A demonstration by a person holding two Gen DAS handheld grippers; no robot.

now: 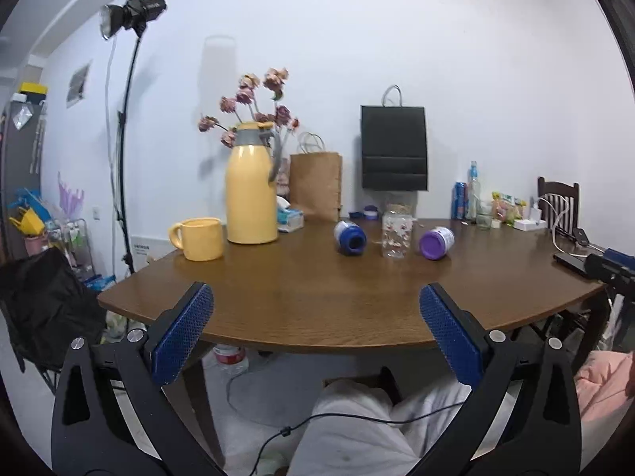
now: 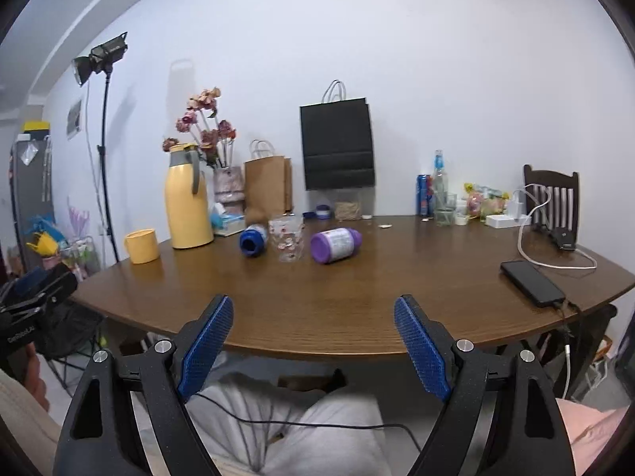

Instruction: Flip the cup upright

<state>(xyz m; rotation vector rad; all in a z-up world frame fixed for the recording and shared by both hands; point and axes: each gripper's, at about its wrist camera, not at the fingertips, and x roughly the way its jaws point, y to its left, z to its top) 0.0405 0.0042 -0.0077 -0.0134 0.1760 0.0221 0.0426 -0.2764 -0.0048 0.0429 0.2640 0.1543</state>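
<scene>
A blue cup point(image 1: 350, 238) point(image 2: 254, 240) lies on its side on the brown table point(image 1: 317, 297) point(image 2: 357, 297), mouth toward me. A purple cup point(image 1: 436, 242) point(image 2: 335, 245) lies on its side to the right. A clear patterned glass point(image 1: 396, 235) point(image 2: 286, 239) stands between them. My left gripper point(image 1: 315, 297) is open and empty, back at the table's near edge. My right gripper point(image 2: 313, 309) is open and empty, also at the near edge. Each gripper shows at the side of the other's view.
A yellow mug point(image 1: 200, 238) point(image 2: 141, 245) and yellow thermos point(image 1: 251, 186) point(image 2: 188, 198) stand at the left. Paper bags point(image 1: 315, 184), flowers, bottles point(image 2: 436, 186) and clutter line the back. A phone point(image 2: 532, 282) with cable lies at the right. My legs are below the table.
</scene>
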